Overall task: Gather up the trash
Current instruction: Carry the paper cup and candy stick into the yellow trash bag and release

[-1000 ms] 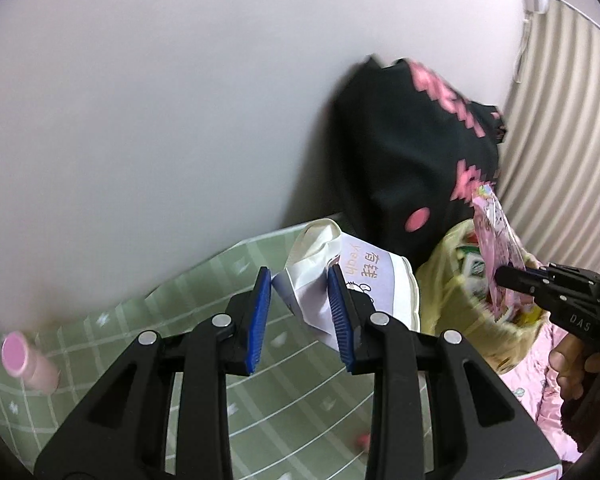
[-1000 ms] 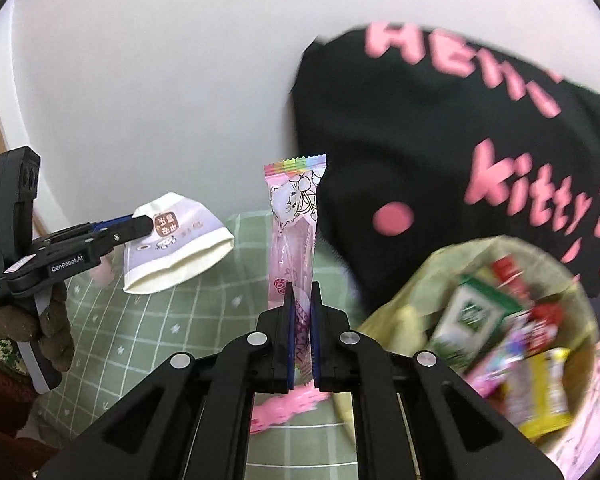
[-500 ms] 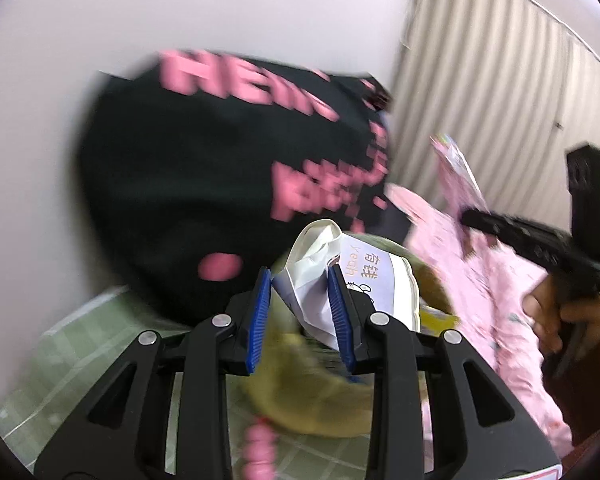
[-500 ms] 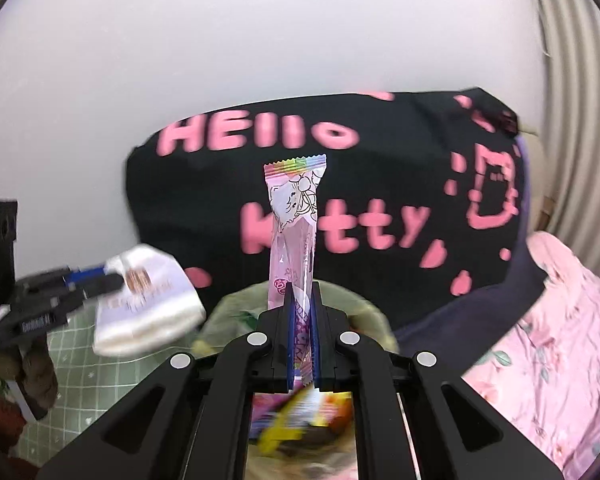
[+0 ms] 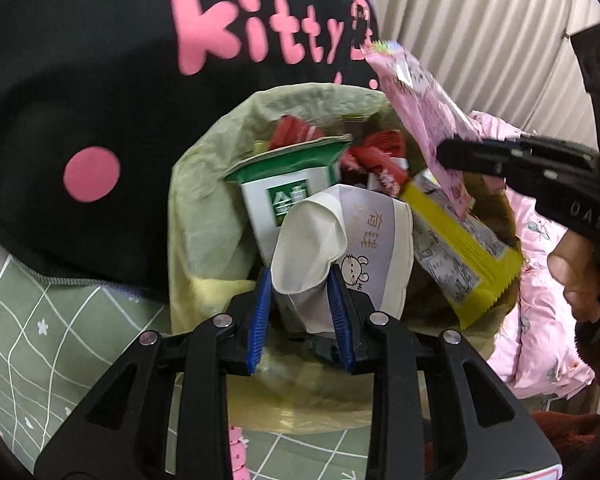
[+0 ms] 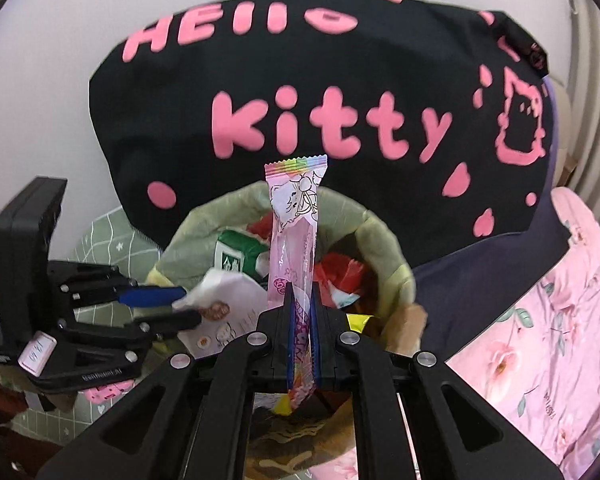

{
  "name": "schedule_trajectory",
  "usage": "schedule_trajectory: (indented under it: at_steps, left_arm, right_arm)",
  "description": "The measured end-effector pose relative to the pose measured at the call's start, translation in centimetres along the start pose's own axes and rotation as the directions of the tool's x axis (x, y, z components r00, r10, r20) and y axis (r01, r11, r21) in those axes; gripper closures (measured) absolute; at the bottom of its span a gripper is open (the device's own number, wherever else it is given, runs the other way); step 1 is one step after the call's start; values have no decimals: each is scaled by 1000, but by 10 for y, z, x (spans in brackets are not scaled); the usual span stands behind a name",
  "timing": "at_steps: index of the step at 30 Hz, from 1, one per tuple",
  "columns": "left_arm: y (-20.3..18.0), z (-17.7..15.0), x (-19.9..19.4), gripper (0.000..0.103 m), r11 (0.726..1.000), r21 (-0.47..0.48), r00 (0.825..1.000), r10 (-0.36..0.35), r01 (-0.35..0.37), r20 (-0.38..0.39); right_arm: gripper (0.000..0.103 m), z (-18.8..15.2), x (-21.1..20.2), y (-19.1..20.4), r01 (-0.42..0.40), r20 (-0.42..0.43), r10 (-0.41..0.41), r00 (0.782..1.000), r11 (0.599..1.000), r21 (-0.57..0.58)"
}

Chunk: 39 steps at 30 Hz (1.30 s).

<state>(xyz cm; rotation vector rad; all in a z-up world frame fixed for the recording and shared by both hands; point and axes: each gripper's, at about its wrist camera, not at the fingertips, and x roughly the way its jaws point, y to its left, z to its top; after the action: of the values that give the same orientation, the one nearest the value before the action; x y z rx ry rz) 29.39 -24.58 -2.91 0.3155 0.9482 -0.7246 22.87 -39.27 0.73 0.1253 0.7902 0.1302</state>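
Both grippers have moved over the yellow trash bag (image 5: pixel 204 184): left gripper (image 5: pixel 300 312) clamps the crumpled paper cup (image 5: pixel 340 248), right gripper (image 6: pixel 303 332) pinches the pink wrapper (image 6: pixel 296 232) upright above the bag's rim.

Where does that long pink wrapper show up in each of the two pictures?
Left wrist view: pink wrapper at upper right, pinched by the right tool, over the trash bag.
Right wrist view: wrapper upright at centre, between that tool's fingers.
Shared landmark: the black Kitty bag behind.

Black grippers, blue fingers (image 5: pixel 260 316), silver screws, "DAS" mark
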Motion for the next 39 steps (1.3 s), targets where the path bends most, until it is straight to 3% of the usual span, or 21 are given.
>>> schedule_trajectory:
  at_steps: [12,30,39]
  left_arm:
    - [4,-3,-5,75,997,-56,999,-44,45,22]
    - [48,-7,-15,75,977,-91,980,-184,191,76]
    - [52,-9,-13,75,976,-64,974,-201,208,103]
  right_arm:
    - [96,-11,16,7,-2,-74,3,997,1000,15]
    - [96,-19,8,29,112,-79,-104,991,987,113]
    - [95,-24,8,29,211,-78,-201,976,967,143]
